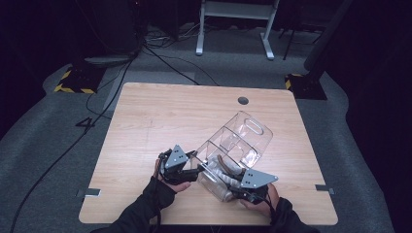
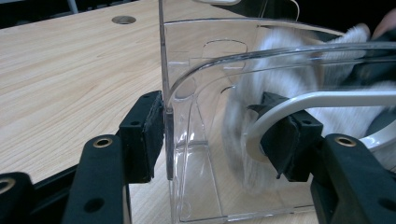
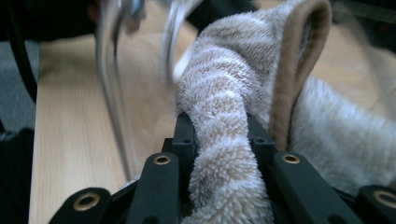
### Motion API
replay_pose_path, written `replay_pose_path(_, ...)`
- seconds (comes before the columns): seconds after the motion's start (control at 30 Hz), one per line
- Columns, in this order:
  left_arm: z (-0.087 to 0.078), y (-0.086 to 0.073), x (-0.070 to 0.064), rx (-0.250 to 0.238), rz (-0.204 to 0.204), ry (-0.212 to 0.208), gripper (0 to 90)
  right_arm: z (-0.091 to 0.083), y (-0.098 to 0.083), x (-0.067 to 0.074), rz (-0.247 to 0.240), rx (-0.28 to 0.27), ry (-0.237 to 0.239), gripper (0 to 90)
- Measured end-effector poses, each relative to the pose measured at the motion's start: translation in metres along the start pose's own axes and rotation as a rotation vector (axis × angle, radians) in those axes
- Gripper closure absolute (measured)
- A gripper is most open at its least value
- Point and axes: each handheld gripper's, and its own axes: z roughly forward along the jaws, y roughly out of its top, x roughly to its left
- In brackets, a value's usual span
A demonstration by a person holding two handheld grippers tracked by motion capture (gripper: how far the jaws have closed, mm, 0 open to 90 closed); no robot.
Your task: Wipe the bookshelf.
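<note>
The jaws of the right gripper (image 3: 219,135) are pinching a twisted roll of striped, fluffy towel (image 3: 224,107), beige and white, with a plain tan hem looping up toward 1 o'clock in the right gripper view. The roll is running straight between the two black jaws, which are pressing narrowly on both sides of it. In the high view the right gripper (image 1: 233,187) is sitting at about 5 o'clock on the desk (image 1: 145,126), pushing the towel (image 1: 223,170) into the near end of a clear plastic organizer bin (image 1: 243,138).

The jaws of the left gripper (image 2: 224,135) are standing fairly wide and gripping that bin (image 2: 187,116) at its near corner: the left pad is pressing against the outside of the clear wall, the right pad is lying against the curved rim on the other side. Through the plastic the towel (image 2: 289,79) is showing as a blurred pale mass at 2 o'clock. In the high view the left gripper (image 1: 187,167) is sitting at about 7 o'clock of the bin.

The bin is lying tilted, its length running from the grippers toward 1 o'clock, with inner dividers and a cut-out handle at the far end. A round cable hole (image 1: 243,100) is sitting near the desk's far edge at 12 o'clock. The person's dark sleeves are entering from 6 o'clock.
</note>
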Motion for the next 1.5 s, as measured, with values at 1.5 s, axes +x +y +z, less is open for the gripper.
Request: replay_pose_path(1.5, 0.000, 0.000, -0.001, -0.003, 0.001, -0.002, 41.9, -0.023, -0.004, 0.009, -0.035, 0.025, -0.158, 71.7)
